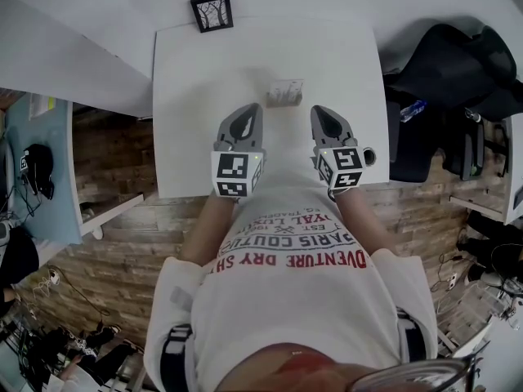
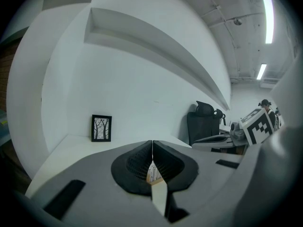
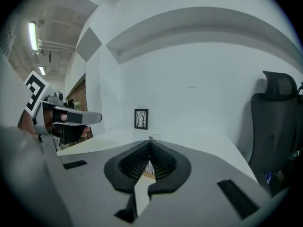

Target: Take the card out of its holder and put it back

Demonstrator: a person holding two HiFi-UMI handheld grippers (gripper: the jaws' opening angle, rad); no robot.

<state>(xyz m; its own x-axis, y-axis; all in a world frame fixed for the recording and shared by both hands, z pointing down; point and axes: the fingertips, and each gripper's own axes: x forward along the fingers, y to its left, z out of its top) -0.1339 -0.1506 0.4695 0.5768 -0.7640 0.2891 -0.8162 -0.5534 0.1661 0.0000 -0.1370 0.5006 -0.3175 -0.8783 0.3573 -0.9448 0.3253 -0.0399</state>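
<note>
The white tabletop (image 1: pixel 204 72) carries every item. The left gripper (image 1: pixel 254 108) and right gripper (image 1: pixel 318 109) hover side by side over its near half, tips toward the far edge. Each claw is pressed together with nothing pinched. A black picture frame (image 1: pixel 212 11) stands at the far edge. The card (image 1: pixel 285 90) stands in its holder (image 1: pixel 283 102) near the tabletop centre, just beyond the two gripper tips.

Framed tree picture (image 1: pixel 212 12) on white table (image 1: pixel 196 96), black chair (image 1: pixel 458 72)
</note>
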